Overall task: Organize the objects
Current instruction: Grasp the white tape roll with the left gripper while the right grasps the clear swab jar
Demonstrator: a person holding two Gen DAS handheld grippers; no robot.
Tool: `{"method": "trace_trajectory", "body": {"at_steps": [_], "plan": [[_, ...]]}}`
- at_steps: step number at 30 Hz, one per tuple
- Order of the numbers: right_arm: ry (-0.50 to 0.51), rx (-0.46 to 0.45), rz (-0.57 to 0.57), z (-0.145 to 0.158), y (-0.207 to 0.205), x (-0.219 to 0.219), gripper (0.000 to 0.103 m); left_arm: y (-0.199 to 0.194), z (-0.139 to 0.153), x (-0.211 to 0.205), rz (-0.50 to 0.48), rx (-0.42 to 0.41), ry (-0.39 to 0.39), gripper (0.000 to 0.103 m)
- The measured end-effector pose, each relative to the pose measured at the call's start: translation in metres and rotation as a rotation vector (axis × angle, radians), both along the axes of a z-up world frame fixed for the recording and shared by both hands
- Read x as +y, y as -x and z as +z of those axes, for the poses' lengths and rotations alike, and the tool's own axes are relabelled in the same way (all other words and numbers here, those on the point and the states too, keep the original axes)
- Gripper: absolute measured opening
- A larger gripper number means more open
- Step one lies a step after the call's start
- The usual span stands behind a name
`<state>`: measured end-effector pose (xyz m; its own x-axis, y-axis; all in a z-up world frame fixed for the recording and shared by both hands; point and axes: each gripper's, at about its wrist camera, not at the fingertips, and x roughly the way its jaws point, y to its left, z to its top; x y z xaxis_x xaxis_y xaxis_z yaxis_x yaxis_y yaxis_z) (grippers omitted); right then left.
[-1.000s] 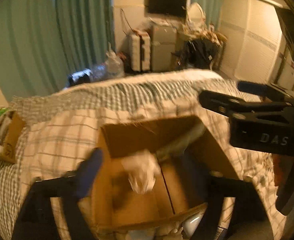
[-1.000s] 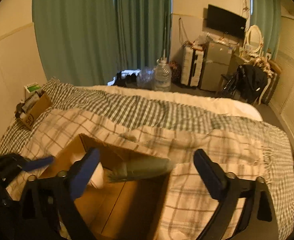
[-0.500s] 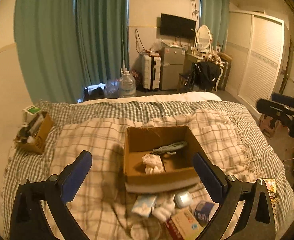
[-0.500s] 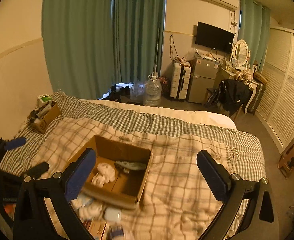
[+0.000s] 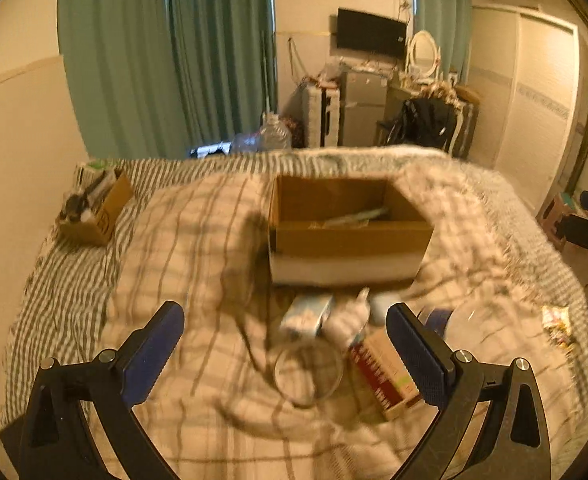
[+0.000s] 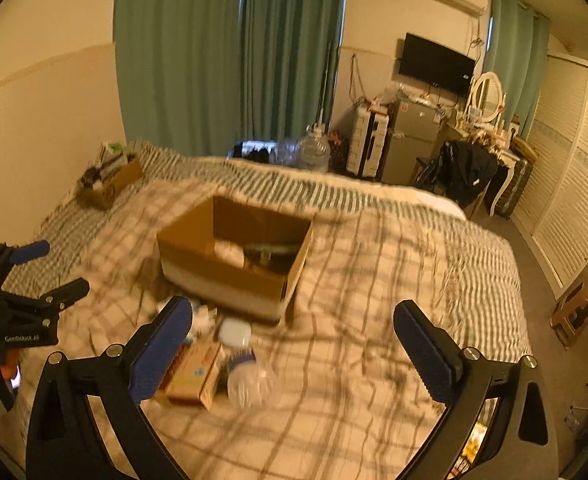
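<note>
An open cardboard box (image 5: 346, 236) stands on the bed and holds a white cloth and a grey-green tool (image 6: 272, 250). It also shows in the right wrist view (image 6: 222, 268). Loose items lie in front of it: a clear round container (image 5: 308, 372), a red-and-tan carton (image 5: 384, 374), a small pale packet (image 5: 306, 314), a white case (image 6: 234, 332) and a clear bottle (image 6: 250, 386). My left gripper (image 5: 284, 354) is open and empty above the round container. My right gripper (image 6: 294, 348) is open and empty over the blanket, right of the pile.
A plaid blanket (image 5: 182, 264) covers the bed. A small cardboard box of clutter (image 5: 94, 210) sits at the far left corner. Beyond the bed are green curtains, a water jug (image 6: 314, 152), a suitcase, a fridge and a chair. A stool (image 6: 578, 308) stands on the right.
Both grippers have pulled back from the box and dropped lower toward the loose items in front of it. The grey-green tool now lies in the box.
</note>
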<state>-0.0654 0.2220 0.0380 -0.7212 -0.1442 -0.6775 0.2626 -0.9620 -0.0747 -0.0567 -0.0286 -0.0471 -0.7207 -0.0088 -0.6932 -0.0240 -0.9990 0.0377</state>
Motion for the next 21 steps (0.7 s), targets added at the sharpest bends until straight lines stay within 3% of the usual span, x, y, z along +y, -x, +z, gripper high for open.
{"method": "trace_trajectory", "body": {"at_steps": [10,14,18,21], "plan": [[-0.048,-0.194,0.034,-0.108,0.026,-0.013,0.101,0.015,-0.108,0.009,0.009,-0.208,0.027,0.103],[-0.041,-0.258,0.041,-0.139,0.038,-0.013,0.101,0.021,-0.131,0.012,-0.011,-0.287,0.016,0.103],[-0.029,-0.302,0.046,-0.158,0.048,-0.014,0.101,0.031,-0.149,0.019,-0.029,-0.357,0.048,0.103],[-0.017,-0.333,0.062,-0.167,0.054,-0.018,0.101,0.038,-0.156,0.023,-0.059,-0.378,0.028,0.103]]}}
